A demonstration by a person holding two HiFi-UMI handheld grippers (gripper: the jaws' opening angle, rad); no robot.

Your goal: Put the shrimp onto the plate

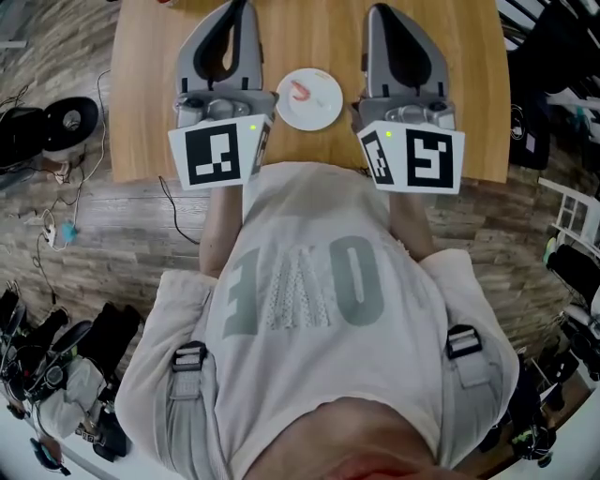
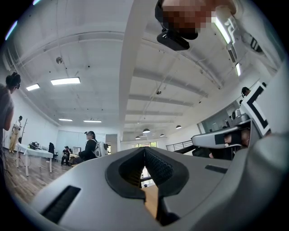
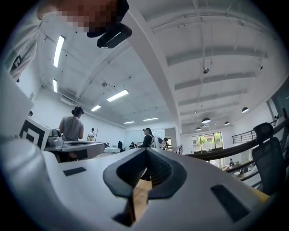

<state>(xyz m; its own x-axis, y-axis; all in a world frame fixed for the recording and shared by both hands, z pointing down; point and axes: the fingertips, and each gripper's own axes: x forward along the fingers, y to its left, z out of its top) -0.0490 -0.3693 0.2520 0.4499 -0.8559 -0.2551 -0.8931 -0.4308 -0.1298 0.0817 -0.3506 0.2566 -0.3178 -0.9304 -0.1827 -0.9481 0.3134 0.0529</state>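
Observation:
A white plate (image 1: 317,111) sits near the front edge of the wooden table (image 1: 150,84), and a pink shrimp (image 1: 302,91) lies on it. I hold both grippers raised above the table, one on each side of the plate, pointing away from me. The left gripper (image 1: 236,9) stands left of the plate with its jaws together and nothing between them; its closed tips (image 2: 144,151) face the room and ceiling. The right gripper (image 1: 379,11) stands right of the plate, also shut and empty, its tips (image 3: 146,151) closed against each other.
The table's front edge runs just before my chest. On the wooden floor to the left lie cables and a round black device (image 1: 67,122); bags (image 1: 56,375) lie lower left. Black gear and a white rack (image 1: 572,216) stand at right. People (image 2: 88,149) stand at far tables.

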